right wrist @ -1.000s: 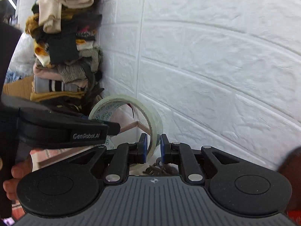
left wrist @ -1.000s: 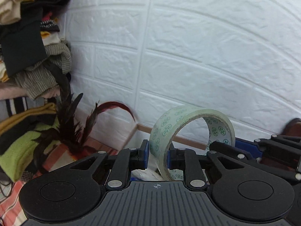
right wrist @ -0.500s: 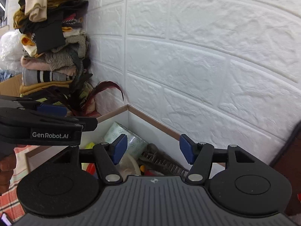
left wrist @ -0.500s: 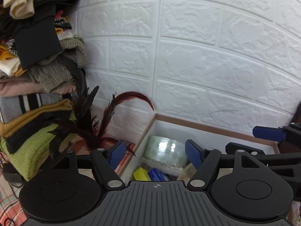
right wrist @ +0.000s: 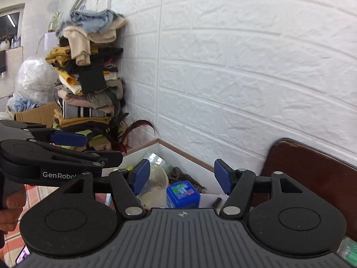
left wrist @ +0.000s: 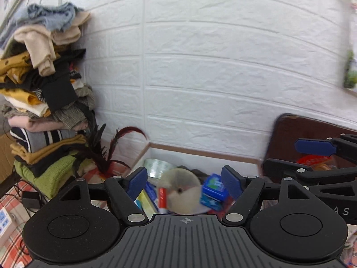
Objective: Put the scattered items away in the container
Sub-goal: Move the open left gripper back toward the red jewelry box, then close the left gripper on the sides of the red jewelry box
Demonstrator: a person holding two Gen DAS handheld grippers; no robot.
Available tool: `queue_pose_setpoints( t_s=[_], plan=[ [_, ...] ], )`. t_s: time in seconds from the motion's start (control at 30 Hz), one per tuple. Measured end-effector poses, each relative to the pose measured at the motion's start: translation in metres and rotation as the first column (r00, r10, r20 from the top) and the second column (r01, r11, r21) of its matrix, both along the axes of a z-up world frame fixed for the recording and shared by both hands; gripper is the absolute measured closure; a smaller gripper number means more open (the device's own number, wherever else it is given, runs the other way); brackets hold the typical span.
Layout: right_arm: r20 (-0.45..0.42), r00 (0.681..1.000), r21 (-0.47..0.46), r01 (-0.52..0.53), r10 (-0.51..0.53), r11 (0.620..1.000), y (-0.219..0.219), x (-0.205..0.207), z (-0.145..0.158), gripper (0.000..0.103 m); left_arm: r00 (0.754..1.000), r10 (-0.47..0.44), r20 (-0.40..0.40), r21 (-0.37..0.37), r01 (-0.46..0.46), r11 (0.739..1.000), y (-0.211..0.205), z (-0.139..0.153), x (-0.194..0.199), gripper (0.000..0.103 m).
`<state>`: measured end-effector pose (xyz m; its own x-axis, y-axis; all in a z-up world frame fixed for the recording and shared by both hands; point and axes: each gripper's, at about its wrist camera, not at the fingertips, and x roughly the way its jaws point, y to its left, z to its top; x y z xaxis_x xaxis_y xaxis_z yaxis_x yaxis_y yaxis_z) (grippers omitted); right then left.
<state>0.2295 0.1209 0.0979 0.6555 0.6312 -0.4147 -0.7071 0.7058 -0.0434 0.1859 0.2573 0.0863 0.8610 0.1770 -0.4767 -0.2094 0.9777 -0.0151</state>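
Note:
The container point(left wrist: 200, 154) is a white box with a brown rim, set against the brick wall. Inside lie the clear tape roll point(left wrist: 155, 170), a grey disc point(left wrist: 181, 192), a blue packet point(left wrist: 213, 189) and other small items. My left gripper point(left wrist: 185, 183) hovers open above the box with nothing between its fingers. The right gripper point(left wrist: 299, 158) shows at the right edge, also open. In the right wrist view my right gripper point(right wrist: 181, 176) is open over the box point(right wrist: 185, 155), above the blue packet point(right wrist: 183, 194) and tape roll point(right wrist: 158, 161). The left gripper point(right wrist: 89, 147) is open at the left.
A tall pile of folded clothes point(left wrist: 42, 111) stands left of the box, with dark red feathers point(left wrist: 104, 154) at its foot. A dark brown wooden panel point(right wrist: 312, 174) rises to the right. A hand point(right wrist: 10, 203) grips the left handle. Checked cloth point(left wrist: 13, 203) covers the floor.
Both grippers were shut on the tape roll a second ago. They opened, the roll dropped into the box, and both grippers have since pulled back from the wall.

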Motion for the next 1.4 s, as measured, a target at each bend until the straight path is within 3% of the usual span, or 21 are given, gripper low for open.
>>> queue_pose_setpoints(
  t_s=[0.17, 0.37, 0.53, 0.67, 0.77, 0.9, 1.07, 1.17, 1.4],
  plan=[
    [0.027, 0.999, 0.007, 0.019, -0.019, 1.000, -0.057, -0.040, -0.001, 0.028, 0.999, -0.043, 0.011, 0.007, 0.043, 0.999, -0.054, -0.004, -0.035, 0.015],
    [0.065, 0.997, 0.015, 0.031, -0.032, 0.999, -0.118, -0.083, -0.022, 0.022, 0.993, -0.119, -0.019, -0.015, 0.118, 0.993, -0.105, -0.035, -0.062, 0.012],
    [0.033, 0.997, 0.002, 0.065, -0.065, 0.998, -0.149, -0.102, -0.063, 0.021, 0.987, -0.154, -0.051, -0.060, 0.151, 0.987, -0.128, -0.074, -0.080, 0.004],
    [0.006, 0.996, -0.009, 0.092, -0.092, 0.996, -0.173, -0.118, -0.097, 0.021, 0.978, -0.183, -0.099, -0.104, 0.173, 0.979, -0.137, -0.114, -0.088, 0.004],
    [-0.024, 0.992, -0.034, 0.125, -0.126, 0.992, -0.186, -0.124, -0.124, 0.021, 0.971, -0.194, -0.138, -0.094, 0.182, 0.979, -0.140, -0.142, -0.086, 0.004],
    [-0.089, 0.983, -0.107, 0.152, -0.162, 0.983, -0.186, -0.122, -0.163, 0.021, 0.960, -0.210, -0.188, -0.031, 0.208, 0.978, -0.139, -0.167, -0.073, 0.005],
    [-0.173, 0.973, -0.127, 0.133, -0.154, 0.983, -0.172, -0.116, -0.192, 0.015, 0.936, -0.274, -0.219, -0.102, 0.257, 0.961, -0.132, -0.177, -0.049, 0.006],
    [-0.212, 0.968, -0.124, 0.107, -0.132, 0.986, -0.160, -0.112, -0.204, 0.014, 0.924, -0.308, -0.229, -0.107, 0.291, 0.951, -0.136, -0.184, -0.034, 0.008],
    [-0.250, 0.964, -0.148, 0.052, -0.088, 0.988, -0.137, -0.099, -0.221, 0.010, 0.870, -0.417, -0.264, -0.158, 0.387, 0.908, -0.144, -0.200, -0.008, 0.015]
  ],
)
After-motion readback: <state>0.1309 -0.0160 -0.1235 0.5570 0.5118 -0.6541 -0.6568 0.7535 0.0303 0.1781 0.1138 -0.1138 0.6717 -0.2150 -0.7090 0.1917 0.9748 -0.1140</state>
